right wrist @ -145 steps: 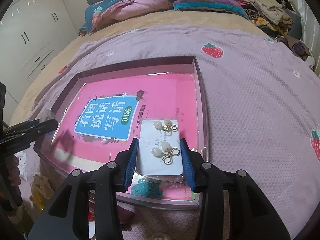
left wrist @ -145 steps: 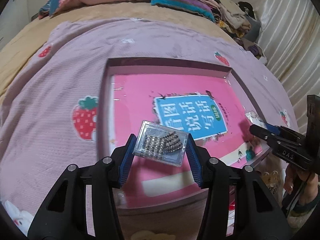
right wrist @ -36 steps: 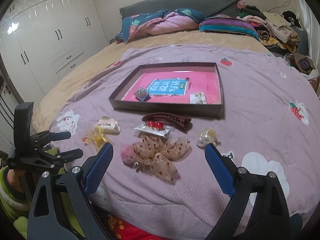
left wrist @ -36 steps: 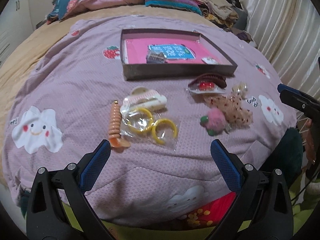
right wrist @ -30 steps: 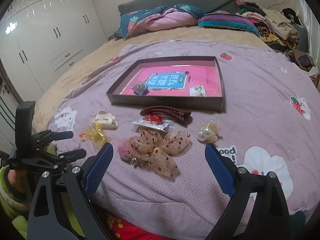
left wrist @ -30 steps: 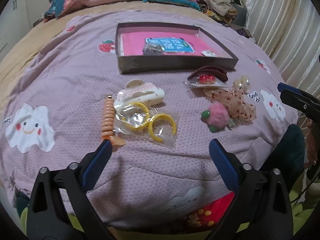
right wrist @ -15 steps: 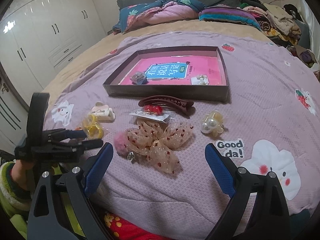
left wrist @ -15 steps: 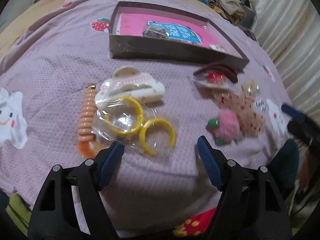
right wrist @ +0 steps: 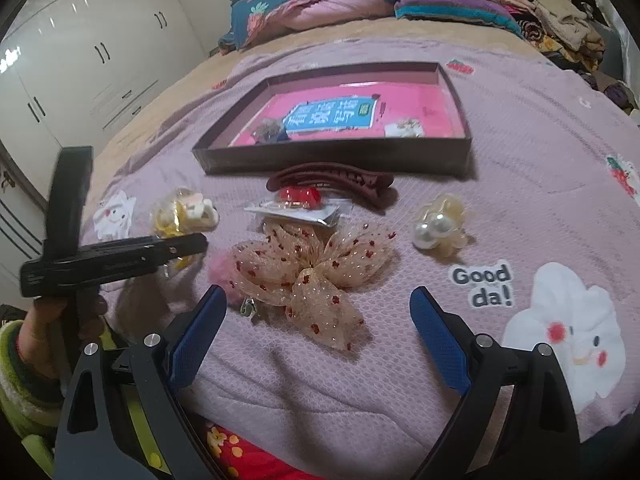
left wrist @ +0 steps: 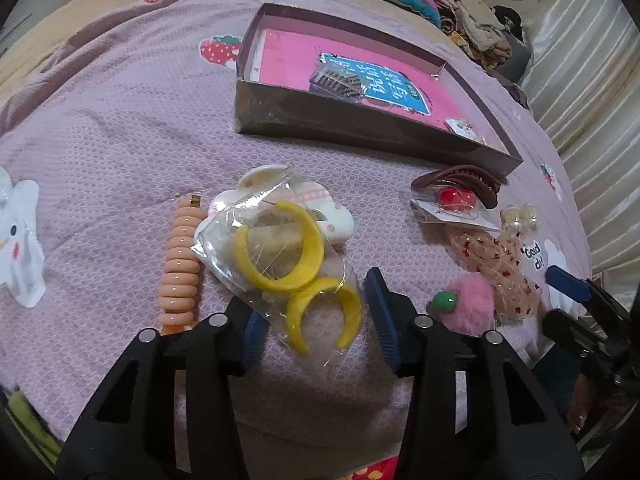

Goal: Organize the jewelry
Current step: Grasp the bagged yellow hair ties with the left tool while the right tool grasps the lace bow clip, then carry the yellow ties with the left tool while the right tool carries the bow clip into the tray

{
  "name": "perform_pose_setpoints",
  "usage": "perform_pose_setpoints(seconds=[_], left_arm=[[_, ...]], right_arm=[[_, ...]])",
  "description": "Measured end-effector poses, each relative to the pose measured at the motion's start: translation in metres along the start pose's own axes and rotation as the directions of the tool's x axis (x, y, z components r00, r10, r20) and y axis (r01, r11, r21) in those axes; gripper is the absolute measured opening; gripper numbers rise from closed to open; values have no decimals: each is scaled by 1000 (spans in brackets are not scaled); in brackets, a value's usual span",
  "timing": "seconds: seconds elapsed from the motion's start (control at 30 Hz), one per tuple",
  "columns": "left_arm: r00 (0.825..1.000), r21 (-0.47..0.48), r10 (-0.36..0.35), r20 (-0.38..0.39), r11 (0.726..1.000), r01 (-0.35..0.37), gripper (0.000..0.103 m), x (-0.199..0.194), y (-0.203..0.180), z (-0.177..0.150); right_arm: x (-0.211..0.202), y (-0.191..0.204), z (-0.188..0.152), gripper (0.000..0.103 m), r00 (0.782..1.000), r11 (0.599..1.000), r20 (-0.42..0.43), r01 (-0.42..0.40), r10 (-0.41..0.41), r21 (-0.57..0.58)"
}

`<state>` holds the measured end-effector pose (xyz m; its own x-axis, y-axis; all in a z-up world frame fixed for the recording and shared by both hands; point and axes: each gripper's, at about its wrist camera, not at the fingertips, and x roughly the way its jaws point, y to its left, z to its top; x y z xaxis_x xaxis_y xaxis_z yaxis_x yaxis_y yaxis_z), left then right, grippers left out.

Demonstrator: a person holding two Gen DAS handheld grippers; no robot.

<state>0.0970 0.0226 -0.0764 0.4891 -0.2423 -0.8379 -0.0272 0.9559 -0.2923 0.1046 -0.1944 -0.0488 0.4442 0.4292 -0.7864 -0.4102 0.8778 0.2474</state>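
The left gripper (left wrist: 316, 316) stood open, its jaws either side of the clear plastic bag (left wrist: 276, 264) holding two yellow C-shaped hoop earrings (left wrist: 280, 256). The bag was judged light, slippery and crushable; grip across the lower hoop. The right gripper (right wrist: 318, 336) stood wide, empty.
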Motion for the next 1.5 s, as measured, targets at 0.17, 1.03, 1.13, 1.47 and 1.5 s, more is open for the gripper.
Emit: perform_pose_setpoints(seconds=[0.17, 1.03, 1.13, 1.47, 1.5], left_arm=[[1000, 24, -10, 23, 1000, 10, 34, -11, 1, -4], [996, 106, -36, 84, 994, 27, 30, -44, -29, 7], [996, 118, -40, 85, 993, 30, 30, -44, -34, 10], [993, 154, -56, 105, 987, 40, 30, -41, -51, 33], [993, 157, -58, 105, 987, 41, 30, -40, -52, 36]], right_arm=[[16, -2, 2, 72, 1000, 1000, -21, -8, 9, 13], [-52, -31, 11, 6, 986, 999, 167, -23, 16, 44], [-61, -36, 12, 6, 981, 998, 193, -30, 19, 57], [-87, -47, 25, 6, 962, 996, 270, -55, 32, 77], [-87, -47, 27, 6, 961, 996, 273, -55, 32, 77]])
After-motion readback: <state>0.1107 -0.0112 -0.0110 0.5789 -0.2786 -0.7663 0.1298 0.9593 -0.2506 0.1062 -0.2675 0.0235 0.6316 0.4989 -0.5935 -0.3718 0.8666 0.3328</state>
